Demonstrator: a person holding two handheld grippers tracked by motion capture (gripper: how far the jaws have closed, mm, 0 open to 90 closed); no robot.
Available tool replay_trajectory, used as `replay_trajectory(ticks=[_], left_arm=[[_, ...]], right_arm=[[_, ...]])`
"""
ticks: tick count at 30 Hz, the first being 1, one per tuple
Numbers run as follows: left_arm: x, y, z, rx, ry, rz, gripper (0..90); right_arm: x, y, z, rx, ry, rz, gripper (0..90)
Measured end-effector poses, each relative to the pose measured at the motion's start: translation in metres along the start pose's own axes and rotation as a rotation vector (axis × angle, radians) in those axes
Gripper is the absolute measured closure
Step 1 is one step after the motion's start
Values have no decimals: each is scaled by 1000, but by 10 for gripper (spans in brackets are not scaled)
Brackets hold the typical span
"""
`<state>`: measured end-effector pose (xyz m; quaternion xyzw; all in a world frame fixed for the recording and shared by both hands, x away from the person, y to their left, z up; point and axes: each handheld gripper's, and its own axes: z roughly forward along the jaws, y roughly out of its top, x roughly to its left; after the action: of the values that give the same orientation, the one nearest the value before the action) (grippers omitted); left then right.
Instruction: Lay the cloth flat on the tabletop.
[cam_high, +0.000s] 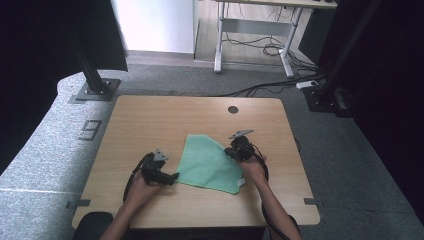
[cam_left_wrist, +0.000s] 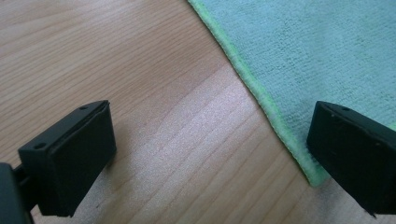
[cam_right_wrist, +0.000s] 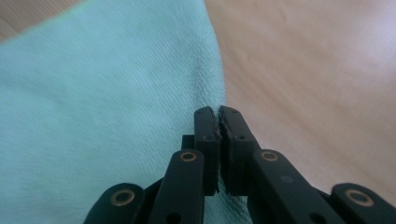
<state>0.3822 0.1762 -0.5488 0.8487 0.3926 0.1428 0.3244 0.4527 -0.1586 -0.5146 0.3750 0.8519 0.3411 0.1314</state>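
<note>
The cloth (cam_high: 210, 162) is a plain mint green with a brighter green stitched hem and a small white tag at one corner. The table (cam_high: 150, 120) is light wood with fine grain and one dark round hole. Both grippers, left (cam_high: 172, 177) and right (cam_high: 229, 151), are black; the floor (cam_high: 45, 150) is speckled grey carpet

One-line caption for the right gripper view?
Right gripper shut on the edge of a green cloth lying on the wooden table.
</note>
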Motion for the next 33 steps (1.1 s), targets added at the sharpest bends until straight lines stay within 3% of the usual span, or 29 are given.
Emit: replay_trajectory(ticks=[3, 4, 6, 7, 8, 10, 12, 17, 19, 27, 29, 33], left_arm=[[0, 0, 0, 0, 0, 0, 12], [0, 0, 0, -1, 1, -1, 12], [0, 0, 0, 1, 1, 1, 12], [0, 0, 0, 1, 0, 1, 12], [0, 0, 0, 1, 0, 1, 12], [0, 0, 0, 2, 0, 1, 12], [0, 0, 0, 1, 0, 0, 12], [0, 0, 0, 1, 0, 1, 12], [0, 0, 0, 1, 0, 2, 12], [0, 0, 0, 2, 0, 1, 12], [0, 0, 0, 2, 0, 1, 12], [0, 0, 0, 2, 0, 1, 12]], right_arm=[[9, 12, -12, -29, 4, -30, 854], [20, 21, -19, -43, 20, -60, 851], [24, 24, -20, -43, 27, -74, 850], [38, 29, -21, -42, 42, -116, 849], [38, 29, -21, -42, 42, -116, 849], [54, 33, -19, -38, 74, -152, 848], [57, 34, -17, -37, 80, -159, 848], [81, 31, -3, -26, 147, -180, 846], [92, 25, 8, 1, 184, -196, 843], [98, 6, 28, 56, 225, -181, 828], [96, 4, 27, 54, 249, -159, 786], [95, 7, 22, 54, 243, -164, 715]])
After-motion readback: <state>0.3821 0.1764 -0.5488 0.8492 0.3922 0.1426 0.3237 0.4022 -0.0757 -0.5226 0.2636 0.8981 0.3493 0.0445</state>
